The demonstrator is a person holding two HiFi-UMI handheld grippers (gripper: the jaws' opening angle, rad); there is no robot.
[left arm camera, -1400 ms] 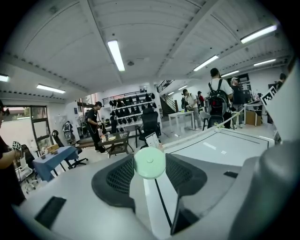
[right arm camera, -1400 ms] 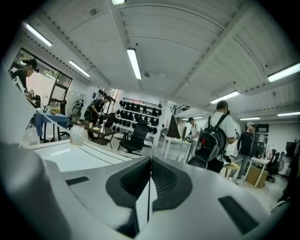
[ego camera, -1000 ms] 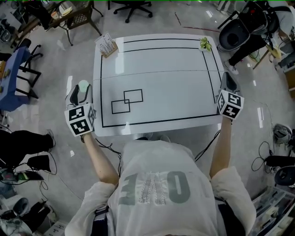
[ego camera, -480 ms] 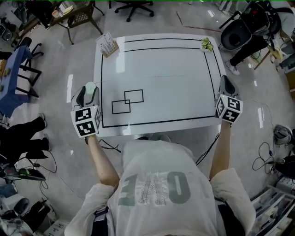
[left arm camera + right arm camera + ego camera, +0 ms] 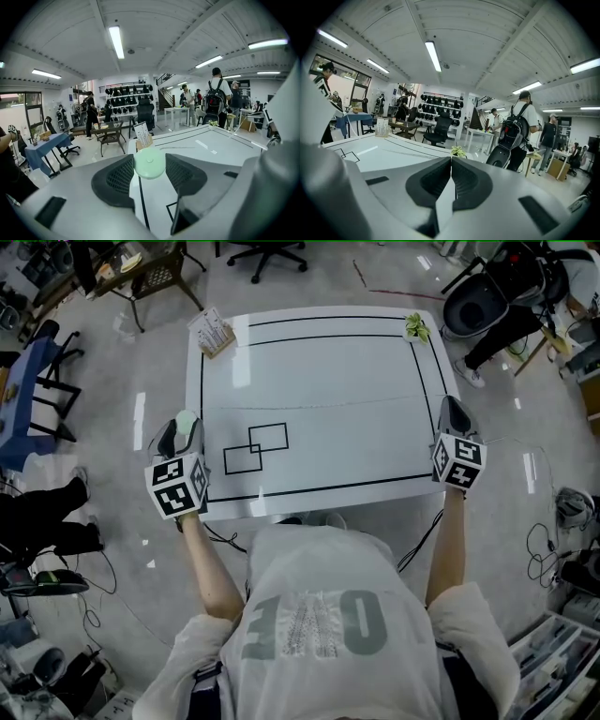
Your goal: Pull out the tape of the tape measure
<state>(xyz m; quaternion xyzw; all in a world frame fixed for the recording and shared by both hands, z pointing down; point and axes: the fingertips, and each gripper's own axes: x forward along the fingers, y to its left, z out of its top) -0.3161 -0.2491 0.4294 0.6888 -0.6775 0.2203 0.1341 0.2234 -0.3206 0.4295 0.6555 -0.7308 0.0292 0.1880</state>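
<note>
the white desk (image 5: 319, 362) fills the middle of the head view, with black lines marked on it. our left gripper (image 5: 181, 427) sits at the desk's left edge and our right gripper (image 5: 449, 407) at its right edge. they are about level with each other in the frame, and each points toward the top.

the tape measure (image 5: 187, 416), a small round pale green case, sits between the left jaws. they are spread to its width and grip it by its sides, right at their tips. the right jaws are pressed together.

the tape (image 5: 319, 403) shows as one thin pale line across the desk from the case to the right jaw tips. we judge its end is pinched there, though it is too thin to make out inside the jaws.

what matters next is that line. its long axis runs left to right across the frame, with the case at the left end and the free end at the right. the tape looks drawn out to nearly the desk's width. pulling more would mean moving the grippers apart along that same axis, out past the desk's edges.
</note>
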